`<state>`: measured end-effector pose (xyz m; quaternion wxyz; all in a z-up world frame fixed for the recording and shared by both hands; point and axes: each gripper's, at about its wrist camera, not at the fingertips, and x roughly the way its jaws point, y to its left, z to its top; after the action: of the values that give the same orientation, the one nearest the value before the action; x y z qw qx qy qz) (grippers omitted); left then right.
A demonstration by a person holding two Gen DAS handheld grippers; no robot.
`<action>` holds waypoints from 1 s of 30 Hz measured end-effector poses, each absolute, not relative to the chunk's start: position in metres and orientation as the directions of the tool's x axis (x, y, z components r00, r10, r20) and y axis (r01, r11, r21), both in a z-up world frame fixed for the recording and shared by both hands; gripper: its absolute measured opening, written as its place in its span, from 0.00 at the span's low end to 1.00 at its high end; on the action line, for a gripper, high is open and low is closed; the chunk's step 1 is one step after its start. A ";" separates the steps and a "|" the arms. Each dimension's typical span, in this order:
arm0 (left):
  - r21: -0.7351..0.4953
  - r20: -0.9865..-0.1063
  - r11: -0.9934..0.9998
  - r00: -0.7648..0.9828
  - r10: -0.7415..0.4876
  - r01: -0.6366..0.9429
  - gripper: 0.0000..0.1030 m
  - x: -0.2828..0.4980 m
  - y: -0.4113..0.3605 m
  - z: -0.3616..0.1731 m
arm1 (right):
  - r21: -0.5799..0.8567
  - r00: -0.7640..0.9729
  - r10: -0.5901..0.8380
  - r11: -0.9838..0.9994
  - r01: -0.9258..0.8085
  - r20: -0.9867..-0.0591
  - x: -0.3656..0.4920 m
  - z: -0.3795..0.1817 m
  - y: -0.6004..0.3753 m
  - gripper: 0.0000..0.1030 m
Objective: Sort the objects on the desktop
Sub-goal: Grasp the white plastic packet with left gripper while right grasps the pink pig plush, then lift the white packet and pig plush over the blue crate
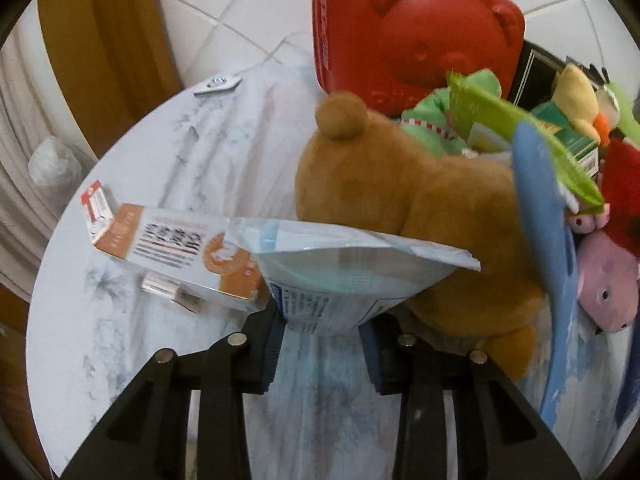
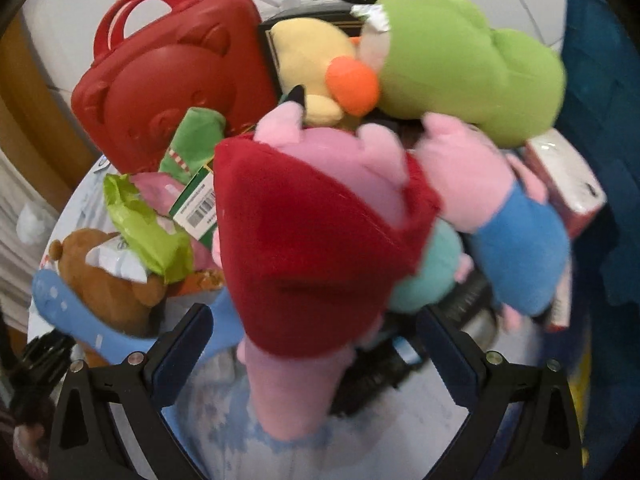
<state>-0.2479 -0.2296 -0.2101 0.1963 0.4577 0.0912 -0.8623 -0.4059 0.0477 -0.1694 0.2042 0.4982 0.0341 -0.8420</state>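
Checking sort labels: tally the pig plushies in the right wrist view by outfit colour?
Red-dress pig: 1
Blue-outfit pig: 1
Teal-outfit pig: 1, mostly hidden
Total: 3

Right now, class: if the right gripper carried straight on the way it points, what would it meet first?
Most likely the pink plush in the red dress. It lies directly between the open fingers of the right gripper, ahead of the pile of other toys. Blur leaves the exact gap unclear.

Glossy plastic pouch (image 1: 360,264), fuzzy cloth bear (image 1: 400,200), smooth plastic case (image 1: 416,28)
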 end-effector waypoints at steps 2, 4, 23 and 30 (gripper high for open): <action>0.018 -0.816 -0.902 -0.514 -0.263 0.432 0.33 -0.246 -0.231 -0.201 | 0.151 -0.421 -0.308 -0.918 0.367 -0.853 -0.412 -0.176 0.042 1.00; 0.022 -0.804 -0.898 -0.526 -0.277 0.440 0.33 -0.244 -0.231 -0.191 | 0.151 -0.423 -0.302 -0.923 0.354 -0.854 -0.417 -0.183 0.040 0.89; 0.016 -0.680 -0.942 -0.686 -0.257 0.336 0.32 -0.195 -0.157 -0.086 | 0.152 -0.546 -0.398 -0.885 0.440 -0.737 -0.320 -0.086 0.094 0.66; 0.009 -0.633 -0.970 -0.750 -0.193 0.242 0.33 -0.184 -0.103 -0.053 | 0.115 -0.639 -0.403 -0.889 0.443 -0.654 -0.270 -0.037 0.124 0.66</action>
<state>-0.1842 -0.1032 -0.0530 0.1163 0.3342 0.0366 -0.9346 -0.2695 0.1239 -0.0365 0.2339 0.3544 0.0280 -0.9049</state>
